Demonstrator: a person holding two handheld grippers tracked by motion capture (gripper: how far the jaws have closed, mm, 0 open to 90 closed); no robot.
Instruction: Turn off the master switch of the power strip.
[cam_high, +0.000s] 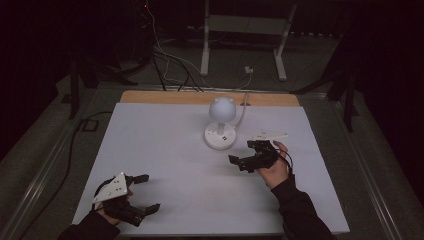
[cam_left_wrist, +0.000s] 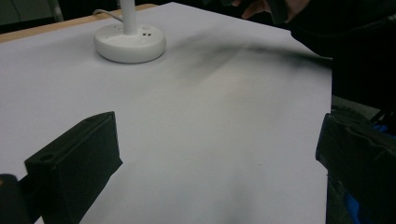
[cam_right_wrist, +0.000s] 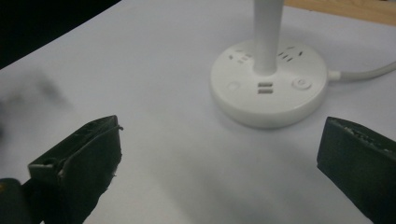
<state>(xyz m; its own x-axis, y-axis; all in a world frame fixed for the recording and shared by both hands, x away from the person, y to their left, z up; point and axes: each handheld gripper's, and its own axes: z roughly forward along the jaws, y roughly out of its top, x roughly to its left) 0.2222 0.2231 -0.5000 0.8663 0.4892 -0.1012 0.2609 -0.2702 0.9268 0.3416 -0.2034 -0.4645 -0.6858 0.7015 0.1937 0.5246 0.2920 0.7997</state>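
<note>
A: Why does the right gripper (cam_high: 248, 153) sit so near the desk lamp (cam_high: 220, 125)?

B: Its jaws are spread wide and aimed at the round base (cam_right_wrist: 268, 83) — lined up, I'd judge, for the power button (cam_right_wrist: 301, 84).

A: And the left gripper (cam_high: 148, 192)?

B: Jaws open too, holding nothing, parked at the table's (cam_high: 165, 150) near edge — well apart from the lamp, which stands toward the far side.
</note>
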